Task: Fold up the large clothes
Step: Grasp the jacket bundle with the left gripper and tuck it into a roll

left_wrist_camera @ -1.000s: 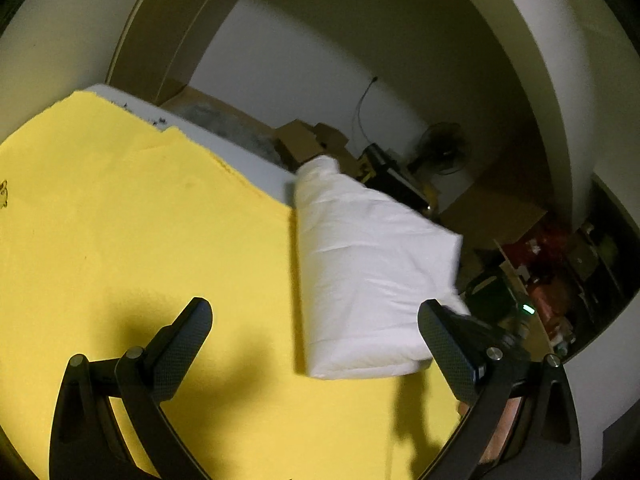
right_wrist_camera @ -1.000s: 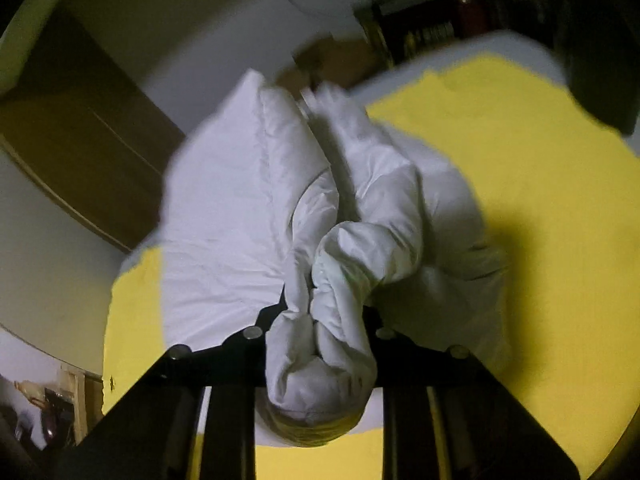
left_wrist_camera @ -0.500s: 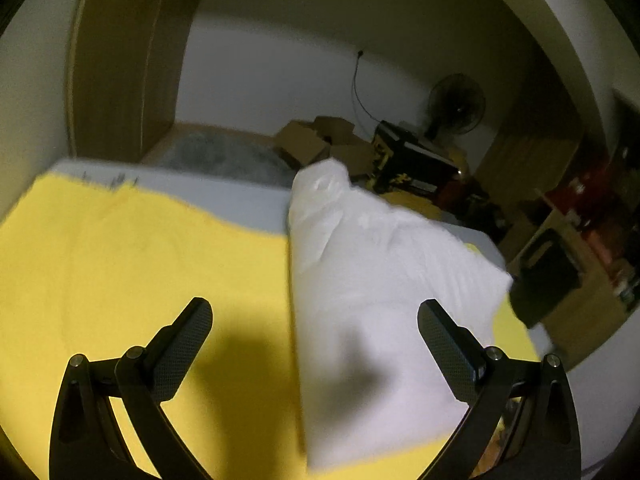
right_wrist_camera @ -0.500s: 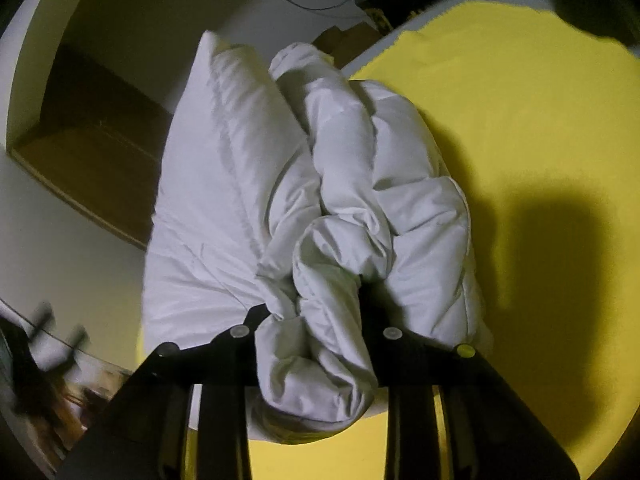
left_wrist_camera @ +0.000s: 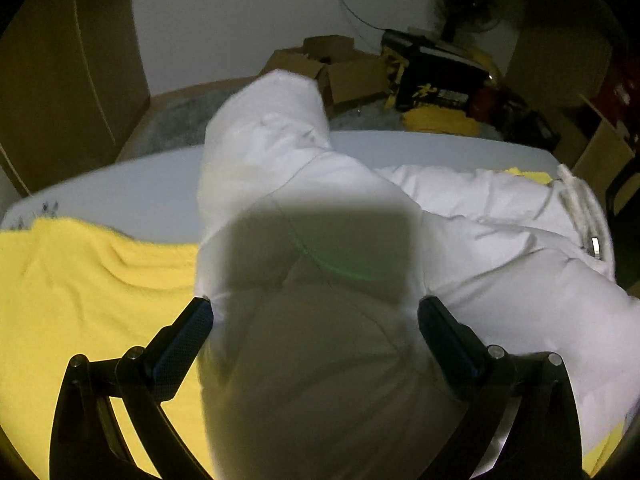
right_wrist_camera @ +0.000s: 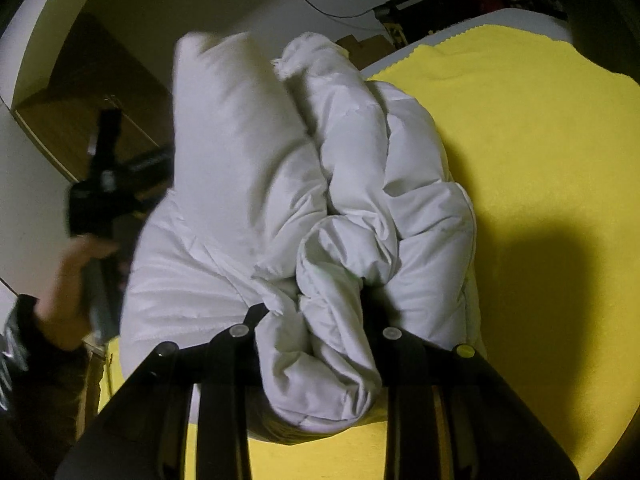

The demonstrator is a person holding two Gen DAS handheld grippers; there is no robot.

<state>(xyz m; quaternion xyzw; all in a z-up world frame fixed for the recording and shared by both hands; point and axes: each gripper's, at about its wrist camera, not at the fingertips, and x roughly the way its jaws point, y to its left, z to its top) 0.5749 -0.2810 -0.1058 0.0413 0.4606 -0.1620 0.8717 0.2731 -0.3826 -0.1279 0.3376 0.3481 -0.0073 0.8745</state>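
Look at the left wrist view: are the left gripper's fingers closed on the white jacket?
No. The left gripper is wide open, its fingers spread on either side of the white jacket without clamping it.

Dim room with pale plaster wall (left_wrist_camera: pixel 248 36), brown wooden wardrobe (left_wrist_camera: pixel 64 80), open cardboard boxes (left_wrist_camera: pixel 340 68) on floor, black standing fan (left_wrist_camera: pixel 476 8), yellow cloth (right_wrist_camera: pixel 540 120) over white table (left_wrist_camera: pixel 420 148).

The white puffer jacket (left_wrist_camera: pixel 312 264) fills the gap between the spread jaws of the left gripper (left_wrist_camera: pixel 314 320) and blocks the way ahead. Bare yellow cloth (left_wrist_camera: pixel 92 280) lies open to its left, and a wide yellow stretch (right_wrist_camera: pixel 540 152) lies right of the bundle.
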